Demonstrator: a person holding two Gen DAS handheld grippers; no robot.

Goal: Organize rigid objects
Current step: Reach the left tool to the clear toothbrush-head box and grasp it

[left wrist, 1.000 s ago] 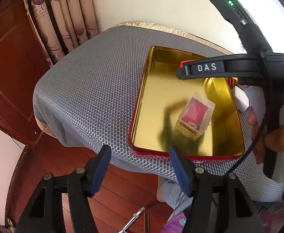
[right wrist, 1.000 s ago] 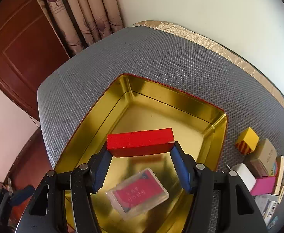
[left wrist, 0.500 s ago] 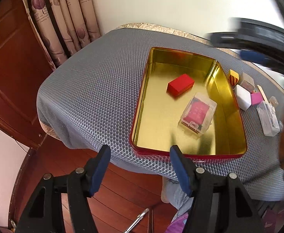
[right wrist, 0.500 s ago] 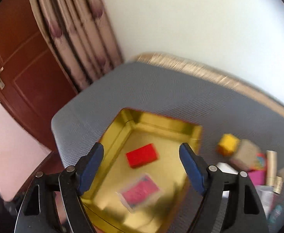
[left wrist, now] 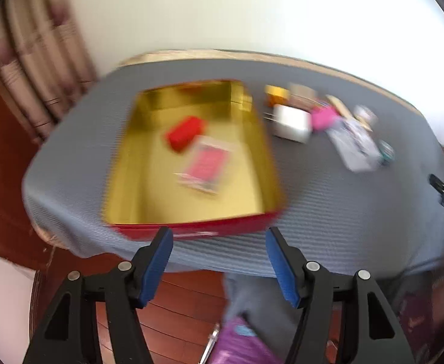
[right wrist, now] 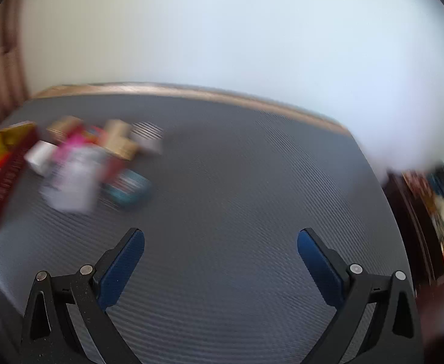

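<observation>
Opening right tool (right wrist: 220, 261) wide, nothing between pads — red block (left wrist: 185, 133) dropped in gold tin (left wrist: 191, 227) beside clear card case (left wrist: 205, 163). Left tool (left wrist: 218, 264) half open, empty. Next: loose pile (right wrist: 82, 160) on tabletop (right wrist: 252, 182).

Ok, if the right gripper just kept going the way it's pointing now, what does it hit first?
Most likely only the bare grey mat. The right gripper is empty, its jaws opening, and nothing lies ahead between them. The pile of small boxes sits well off to its left. Blur leaves depth uncertain.
</observation>
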